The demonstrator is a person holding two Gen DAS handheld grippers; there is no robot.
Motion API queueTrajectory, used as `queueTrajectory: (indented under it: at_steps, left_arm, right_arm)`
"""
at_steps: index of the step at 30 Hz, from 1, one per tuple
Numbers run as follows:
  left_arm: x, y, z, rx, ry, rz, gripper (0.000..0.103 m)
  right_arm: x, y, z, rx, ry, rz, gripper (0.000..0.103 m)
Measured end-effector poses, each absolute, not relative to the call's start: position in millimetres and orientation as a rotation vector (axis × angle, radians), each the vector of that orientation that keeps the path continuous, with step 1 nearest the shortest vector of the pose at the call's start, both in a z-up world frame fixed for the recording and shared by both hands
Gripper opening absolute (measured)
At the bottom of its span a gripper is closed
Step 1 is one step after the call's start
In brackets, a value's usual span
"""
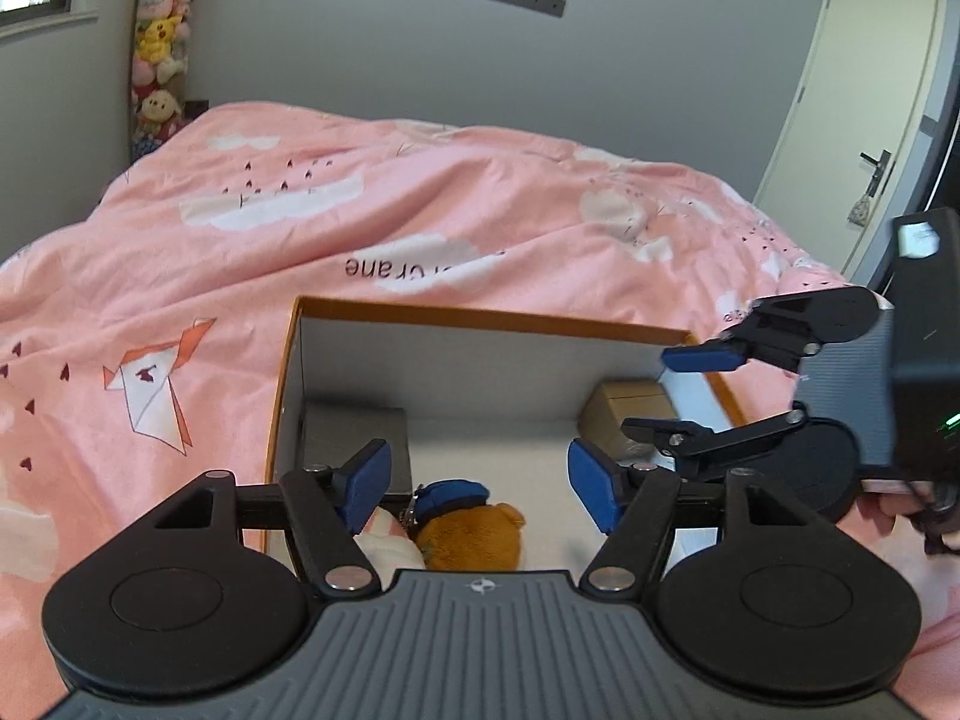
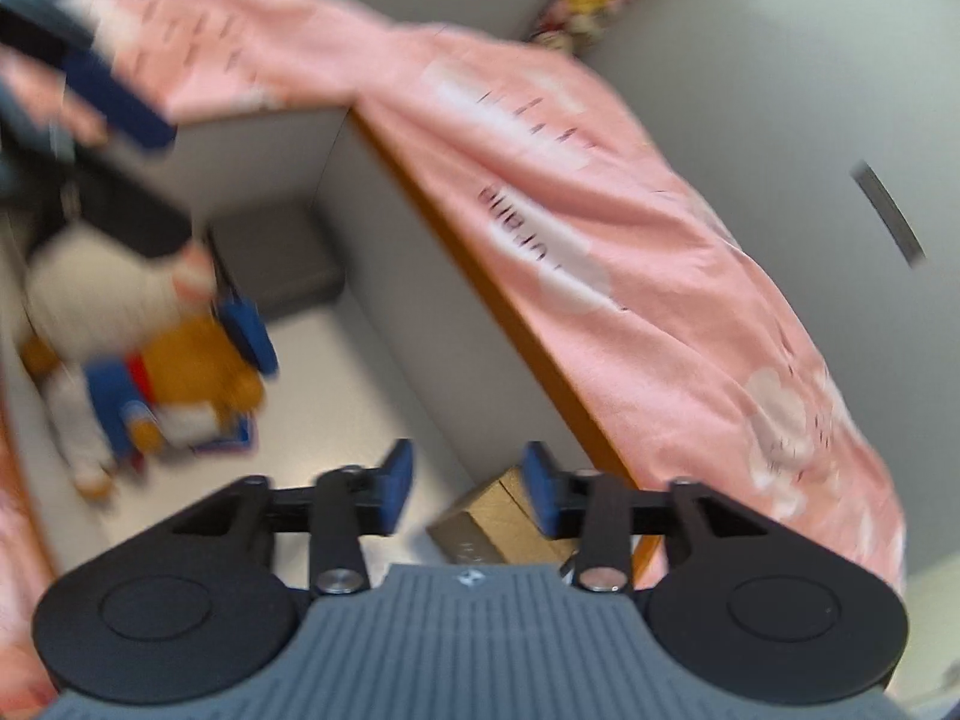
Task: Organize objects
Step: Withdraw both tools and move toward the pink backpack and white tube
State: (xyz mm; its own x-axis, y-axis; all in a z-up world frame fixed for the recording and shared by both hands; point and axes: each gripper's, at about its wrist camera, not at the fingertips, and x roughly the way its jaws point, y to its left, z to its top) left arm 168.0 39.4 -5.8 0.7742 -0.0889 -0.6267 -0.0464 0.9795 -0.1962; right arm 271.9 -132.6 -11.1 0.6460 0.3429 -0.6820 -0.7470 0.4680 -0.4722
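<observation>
Two grippers, left gripper point(image 1: 477, 483) and right gripper point(image 2: 468, 495), both agape; one box point(image 1: 480, 315); two plush toys point(image 1: 474, 531).

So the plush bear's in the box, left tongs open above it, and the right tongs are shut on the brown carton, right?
Not quite. The right tongs are open, with the brown carton loose beneath them, as the right wrist view shows. The bear is in the box, left tongs open above it.
</observation>
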Motion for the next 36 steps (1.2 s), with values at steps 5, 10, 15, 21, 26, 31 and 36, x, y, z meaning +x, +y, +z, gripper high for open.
queueTrajectory:
  at_steps: [5, 10, 15, 21, 26, 31, 36]
  left_arm:
    - [150, 26, 8, -0.167, 0.663, -0.037, 0.082]
    - [129, 15, 15, -0.157, 0.661, -0.084, 0.082]
    - [113, 3, 12, -0.159, 0.698, -0.141, 0.075]
    - [97, 0, 1, -0.183, 0.761, -0.186, 0.070]
    - [86, -1, -14, -0.204, 0.821, -0.198, 0.065]
    - [80, -2, -32, -0.245, 0.909, -0.223, 0.065]
    - [85, 4, -56, -0.298, 0.998, -0.195, 0.065]
  right_arm:
    - [240, -160, 18, -0.612, 0.532, 0.665, 0.077]
    - [204, -190, 35, -0.437, 0.482, 0.633, 0.085]
    - [171, -217, 46, -0.220, 0.582, 0.591, 0.085]
    - [137, -238, 29, -0.072, 0.681, 0.520, 0.079]
    - [121, -251, 4, 0.004, 0.782, 0.451, 0.054]
    - [107, -261, -20, 0.063, 0.868, 0.434, 0.051]
    - [103, -262, -48, 0.126, 0.986, 0.440, 0.050]
